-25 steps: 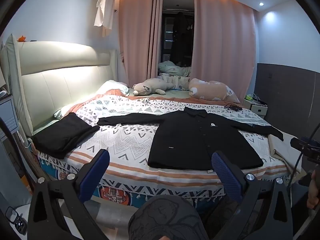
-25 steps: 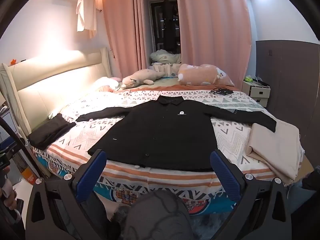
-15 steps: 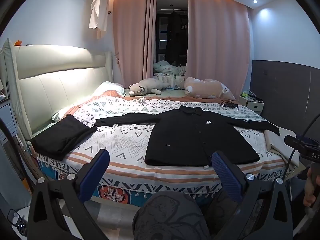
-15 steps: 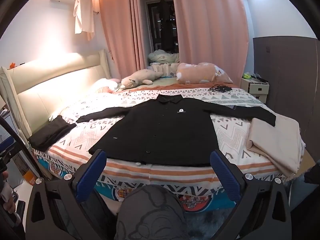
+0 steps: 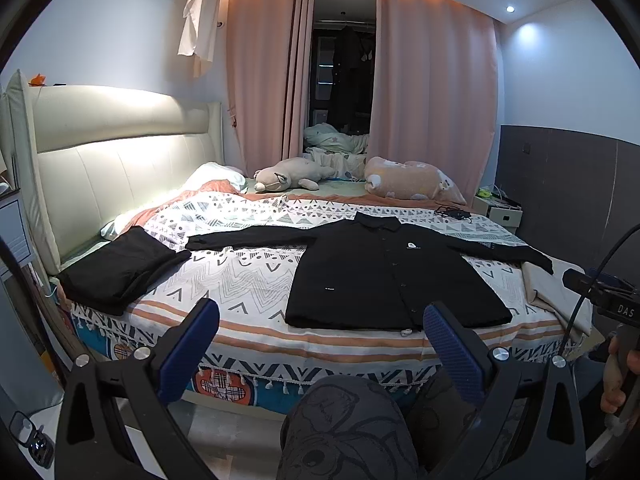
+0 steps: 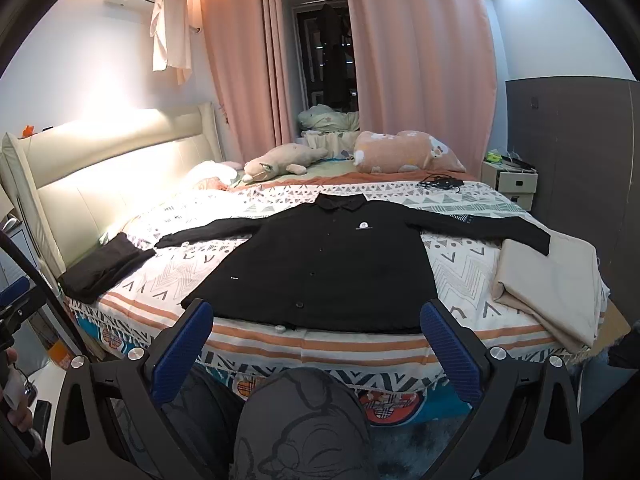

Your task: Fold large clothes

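- Item, black jacket point(image 6: 320, 268): I see it spread flat, front up, on the bed point(image 6: 460, 268), collar toward the far side, hem along the near edge, both sleeves stretched out to the sides.
- Left gripper point(image 5: 320, 332): released, jaws fully apart, nothing between the pads; I hold it off the bed, short of the hem.
- Right gripper point(image 6: 316, 328): released likewise, empty, facing the middle of the hem from off the bed.
- Handling, my judgement: soft, limp cloth with some weight for its size; it should drape and sag when lifted, and may drag the patterned cover under it. Not fragile. The buttons down the front make small hard spots to avoid pinching.
- Where to take hold, my judgement: a sleeve cuff or shoulder seam for folding the sleeves inward, then the two hem corners for the lengthwise fold.
- Markings: a small white logo patch on the chest and a small white tag low on the front; neither is legible. The letters "DAS" read on the other gripper's body at the right edge of the left view.
- Neighbours: folded black garment point(image 6: 102, 268) by the headboard; folded beige cloth point(image 6: 552, 280) just under the far sleeve cuff.
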